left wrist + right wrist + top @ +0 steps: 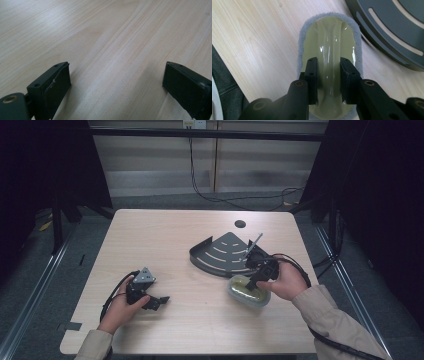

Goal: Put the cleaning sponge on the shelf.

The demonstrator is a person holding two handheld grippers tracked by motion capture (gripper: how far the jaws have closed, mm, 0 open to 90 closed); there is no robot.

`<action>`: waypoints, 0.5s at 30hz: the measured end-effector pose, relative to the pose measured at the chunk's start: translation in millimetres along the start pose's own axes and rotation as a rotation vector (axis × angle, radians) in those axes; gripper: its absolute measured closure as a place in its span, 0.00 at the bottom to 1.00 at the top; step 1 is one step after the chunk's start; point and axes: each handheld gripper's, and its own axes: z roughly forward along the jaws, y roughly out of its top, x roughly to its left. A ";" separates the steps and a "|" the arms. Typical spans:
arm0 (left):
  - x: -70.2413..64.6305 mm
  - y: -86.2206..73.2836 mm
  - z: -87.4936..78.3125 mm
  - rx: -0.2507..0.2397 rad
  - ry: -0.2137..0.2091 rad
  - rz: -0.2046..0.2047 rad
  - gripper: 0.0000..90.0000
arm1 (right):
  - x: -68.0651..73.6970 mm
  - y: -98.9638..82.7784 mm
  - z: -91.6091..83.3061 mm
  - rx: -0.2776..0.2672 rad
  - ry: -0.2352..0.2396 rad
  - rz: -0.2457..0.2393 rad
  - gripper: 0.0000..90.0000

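Gripping the scrubber (329, 45) by its raised handle: my right gripper (329, 77) had its jaws closed on either side of that glossy ridge. Scrubber: pale green top, grey pad beneath, lying on the table (165, 235) at near right, just beside the rack (222, 252).

Step, as I judged it: grasp made, lift due next; a straight rise seemed needed, clear of the rack's rim.

My left gripper (150, 300): jaws wide apart, nothing between, resting at near left, well apart from the scrubber.

Other items: cable hole (240, 224) at far edge; cables on the floor beyond.
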 end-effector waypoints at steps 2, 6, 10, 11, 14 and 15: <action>-0.1 0.0 0.1 -0.001 0.000 -0.001 0.08 | -0.8 0.3 -2.8 -0.009 0.003 0.003 0.79; 0.0 0.0 0.1 -0.002 0.000 0.000 0.08 | -1.9 0.9 -7.7 -0.011 0.003 0.004 0.79; 0.3 0.1 -0.2 0.000 0.004 0.005 0.08 | -3.6 1.9 -13.4 -0.019 0.002 0.001 0.79; 0.3 0.1 -0.2 0.000 0.004 0.006 0.08 | -4.0 2.3 -15.3 -0.016 0.001 0.003 0.79; 0.3 0.1 -0.2 0.001 0.003 0.006 0.08 | -5.3 3.4 -20.4 -0.024 -0.003 0.008 0.79; 0.3 0.1 -0.2 0.000 0.004 0.006 0.08 | -6.2 3.6 -21.9 -0.029 -0.003 0.006 0.79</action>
